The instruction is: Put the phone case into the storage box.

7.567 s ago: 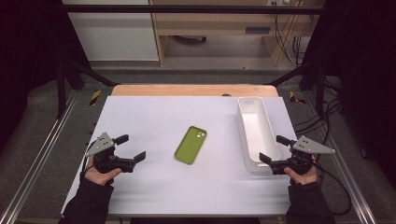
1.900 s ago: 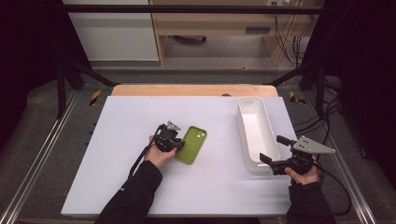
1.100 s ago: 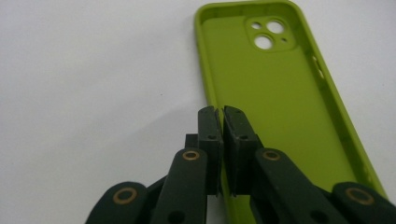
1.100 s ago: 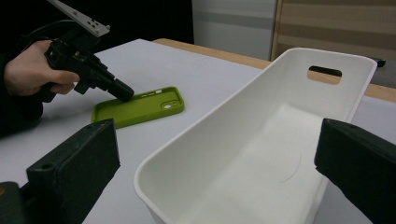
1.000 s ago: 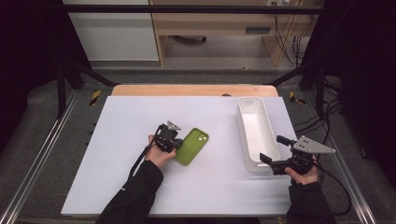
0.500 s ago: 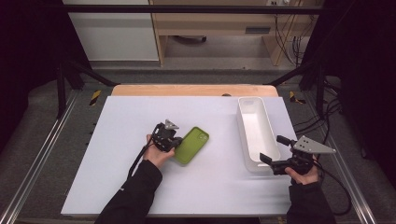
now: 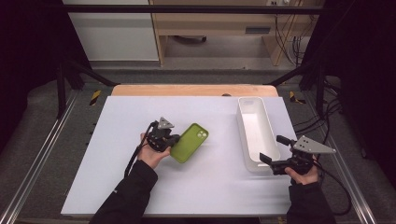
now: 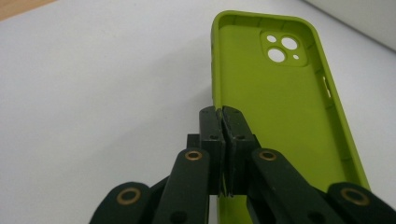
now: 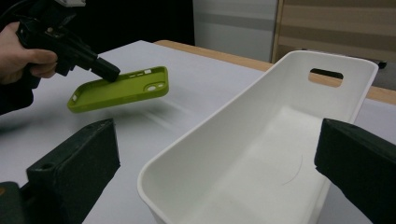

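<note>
A lime-green phone case (image 7: pixel 188 143) hangs just above the white table (image 7: pixel 116 116), held by one long side. My left gripper (image 7: pixel 171 140) is shut on that side wall; in the left gripper view the jaws pinch the case (image 8: pixel 285 107) rim, gripper (image 8: pixel 223 112). The right gripper view shows the case (image 9: pixel 119 88) lifted clear of the table, its cast shadow beneath. My right gripper (image 7: pixel 270 150) stands open at the near end of a long white bin (image 7: pixel 254 128), nothing between its fingers (image 9: pixel 77 163). The bin (image 9: pixel 196 154) holds nothing visible.
A wooden strip (image 7: pixel 191 90) borders the table's far edge. Metal rails (image 7: pixel 42 154) run along both sides. Cables (image 7: pixel 336 186) trail off behind the right hand.
The left gripper came in from the table's left, closed on the case's side, and has lifted it slightly, tilting it. The right gripper has stayed put.
</note>
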